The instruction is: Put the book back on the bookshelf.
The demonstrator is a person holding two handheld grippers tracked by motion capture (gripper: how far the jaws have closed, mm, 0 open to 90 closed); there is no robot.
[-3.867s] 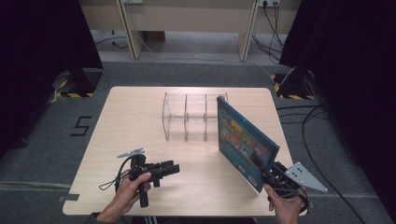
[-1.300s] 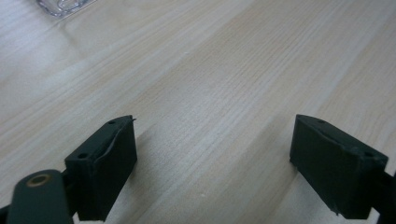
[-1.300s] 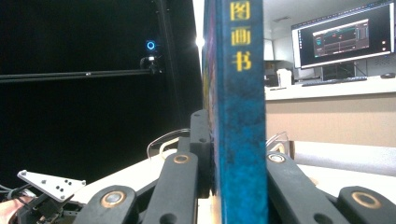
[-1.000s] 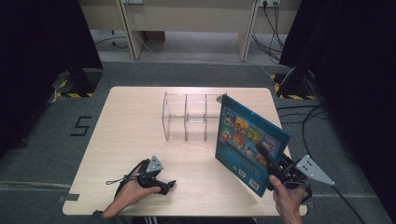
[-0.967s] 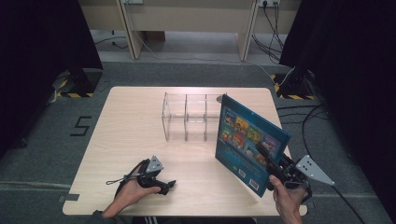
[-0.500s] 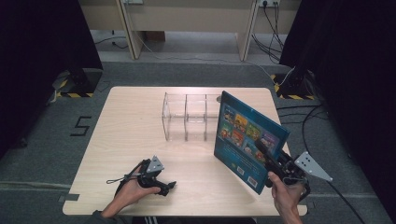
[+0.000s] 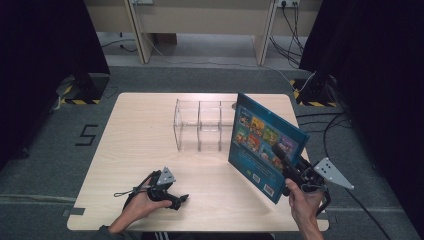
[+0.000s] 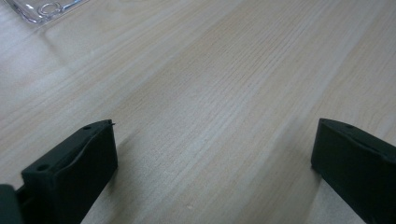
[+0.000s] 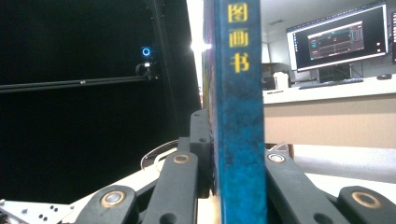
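Note:
A blue picture book (image 7: pixel 265 145) stands tilted above the table's right front, its cover with small pictures facing me. My right gripper (image 7: pixel 286 167) is shut on the book's lower right part, a hand behind it. In the right gripper view the book's blue spine (image 9: pixel 239 116) with yellow characters rises between the black jaws. My left gripper (image 7: pixel 180 199) rests low over the table's front left, held by a hand. In the left gripper view its jaws stand wide apart over bare wood (image 8: pixel 210 112), so it is open with nothing between them.
A clear plastic rack (image 7: pixel 202 125) with three compartments stands at mid-table, just left of the book; its corner (image 8: pixel 44 8) shows in the left gripper view. The wooden table (image 7: pixel 140 130) has dark curtains to both sides. A monitor (image 9: pixel 338 39) on a desk appears behind the spine.
The right gripper has swung the book round and carried it a little left, toward the rack. The left gripper went from mid-front down to the table's front left, then stayed still.

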